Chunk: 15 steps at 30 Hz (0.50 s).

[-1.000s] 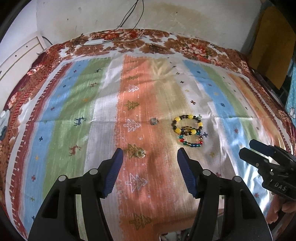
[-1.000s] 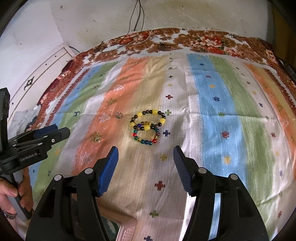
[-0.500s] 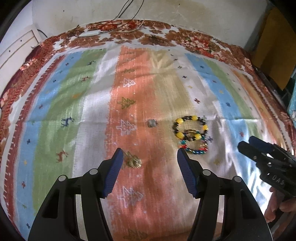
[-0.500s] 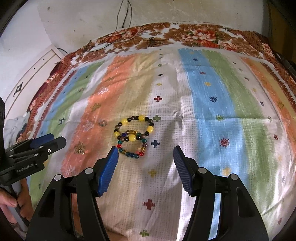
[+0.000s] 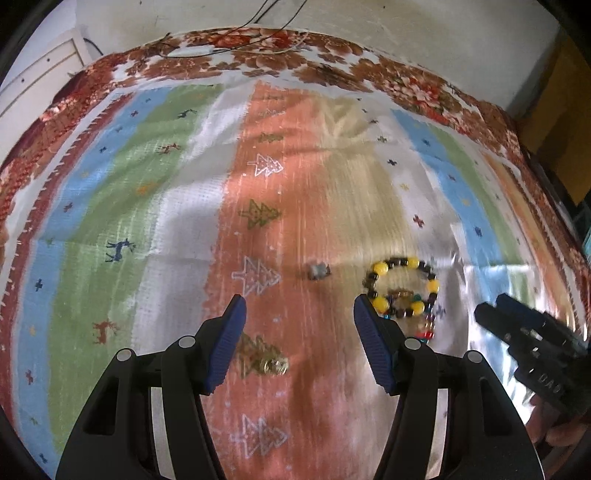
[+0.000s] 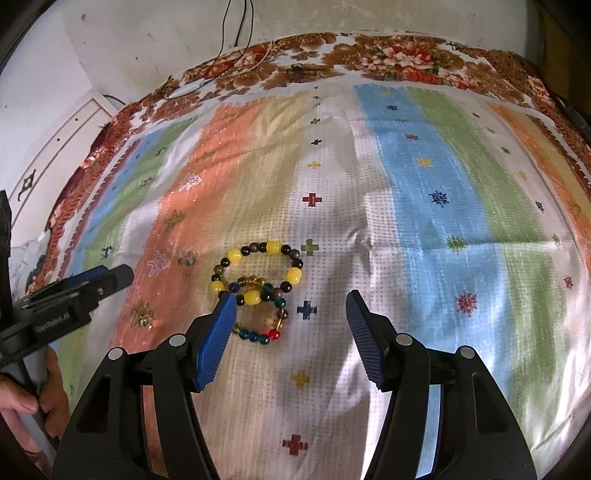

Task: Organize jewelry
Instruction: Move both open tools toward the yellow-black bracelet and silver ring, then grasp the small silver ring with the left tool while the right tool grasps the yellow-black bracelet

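Observation:
A yellow-and-black bead bracelet (image 6: pixel 258 271) lies on the striped cloth, overlapping a multicoloured bead bracelet (image 6: pixel 264 325) just below it; both also show in the left wrist view (image 5: pixel 404 290). A small gold ring (image 5: pixel 273 366) lies by my left gripper's left finger, and a small grey ring (image 5: pixel 318 271) lies farther ahead. My left gripper (image 5: pixel 299 341) is open and empty above the orange stripe. My right gripper (image 6: pixel 290 336) is open and empty, its left finger partly covering the multicoloured bracelet.
The striped cloth (image 6: pixel 424 221) covers a bed with a floral border (image 6: pixel 369 59). A white wall and black cables (image 6: pixel 236 26) lie beyond the far edge. A white panel (image 5: pixel 40 77) stands at the far left.
Both grippers have moved forward and lower over the cloth. The bracelets and rings now sit closer to the fingertips. Nothing has been taken hold of.

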Each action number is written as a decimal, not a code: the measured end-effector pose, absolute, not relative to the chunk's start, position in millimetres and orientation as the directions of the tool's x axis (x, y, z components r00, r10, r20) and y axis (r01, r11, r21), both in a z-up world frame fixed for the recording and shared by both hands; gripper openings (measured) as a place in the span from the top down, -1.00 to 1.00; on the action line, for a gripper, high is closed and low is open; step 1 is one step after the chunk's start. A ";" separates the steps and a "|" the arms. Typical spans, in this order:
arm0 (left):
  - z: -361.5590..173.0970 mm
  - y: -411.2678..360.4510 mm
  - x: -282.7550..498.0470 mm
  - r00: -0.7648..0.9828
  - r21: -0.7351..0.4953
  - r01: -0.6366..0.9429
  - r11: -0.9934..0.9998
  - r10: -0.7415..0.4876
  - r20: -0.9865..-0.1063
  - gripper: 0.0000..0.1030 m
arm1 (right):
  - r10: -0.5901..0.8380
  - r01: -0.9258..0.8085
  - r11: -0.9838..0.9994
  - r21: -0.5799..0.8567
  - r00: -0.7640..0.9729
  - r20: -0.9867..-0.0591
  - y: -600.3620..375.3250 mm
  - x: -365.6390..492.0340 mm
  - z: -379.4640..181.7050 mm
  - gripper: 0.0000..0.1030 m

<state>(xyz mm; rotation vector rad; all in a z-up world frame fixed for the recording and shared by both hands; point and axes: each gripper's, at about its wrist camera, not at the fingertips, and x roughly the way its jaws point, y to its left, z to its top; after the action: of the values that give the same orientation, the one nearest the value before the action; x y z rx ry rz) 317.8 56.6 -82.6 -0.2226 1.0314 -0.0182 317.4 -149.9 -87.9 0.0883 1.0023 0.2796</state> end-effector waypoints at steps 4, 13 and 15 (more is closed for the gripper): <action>-90.2 57.0 329.1 0.498 -0.236 -0.082 0.968 -0.165 -0.851 -0.18 | 0.269 -0.180 0.962 0.205 0.497 -0.825 -149.4 327.7 -95.6 -0.19; -107.9 61.6 352.7 0.471 -0.262 -0.104 0.959 -0.185 -0.862 -0.14 | 0.246 -0.151 0.969 0.197 0.492 -0.835 -149.0 347.3 -109.5 -0.19; -111.0 62.4 356.2 0.464 -0.271 -0.106 0.957 -0.193 -0.864 -0.14 | 0.242 -0.155 0.969 0.190 0.489 -0.838 -147.5 350.0 -112.2 -0.19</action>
<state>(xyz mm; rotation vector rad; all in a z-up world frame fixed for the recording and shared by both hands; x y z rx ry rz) 356.2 62.4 -111.0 -0.3057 1.0914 -0.0545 350.0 -147.5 -112.2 0.0929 1.0327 0.2419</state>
